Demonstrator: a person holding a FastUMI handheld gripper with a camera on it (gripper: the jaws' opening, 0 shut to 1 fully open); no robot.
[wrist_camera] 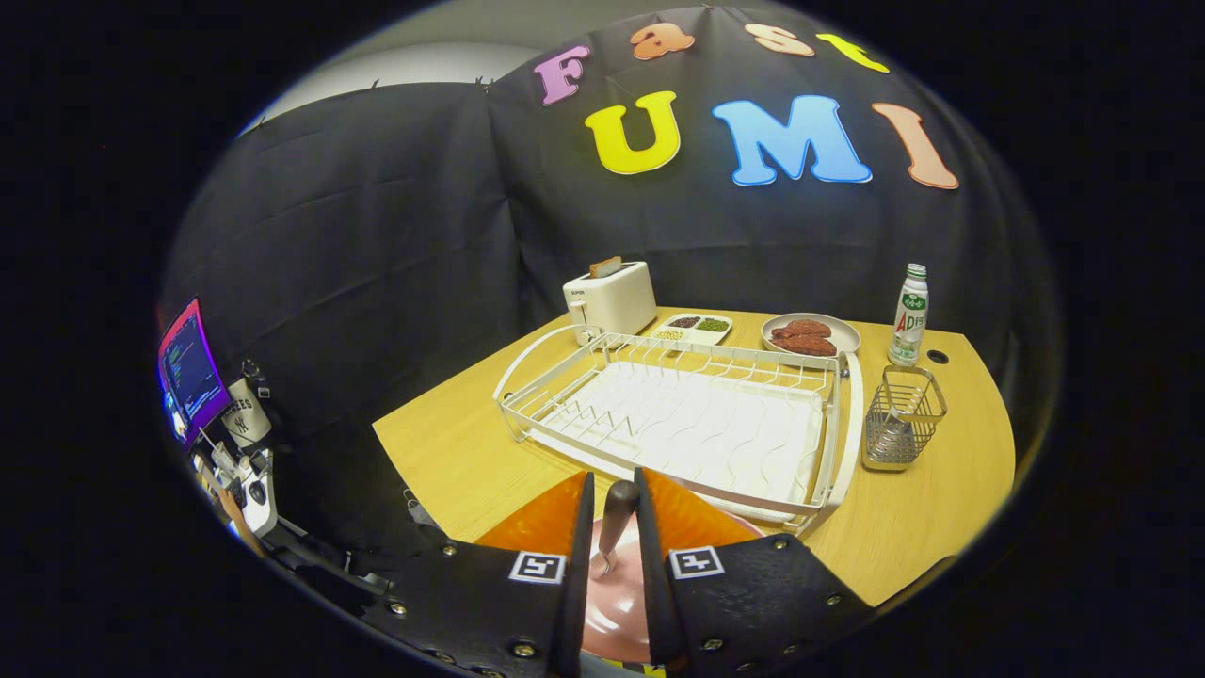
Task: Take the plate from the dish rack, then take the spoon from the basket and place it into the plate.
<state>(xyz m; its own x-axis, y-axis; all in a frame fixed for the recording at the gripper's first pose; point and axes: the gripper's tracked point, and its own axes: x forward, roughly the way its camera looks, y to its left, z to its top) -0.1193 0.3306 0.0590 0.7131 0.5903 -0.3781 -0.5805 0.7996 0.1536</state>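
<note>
Two gripper (614, 527) fingers are pinching the dark handle of a metal spoon (617, 513) at the bottom centre of the frame, holding it over a pink round plate (617, 607) lying on the light wooden table (452, 452). Just beyond the fingers, the white wire dish rack (682, 419) is sitting empty mid-frame, with the small wire mesh basket (901, 419) standing to its right. Further back, a white toaster (612, 297), a dish of food (810, 334) and a bottle (908, 315) are lining the table's far edge.
</note>
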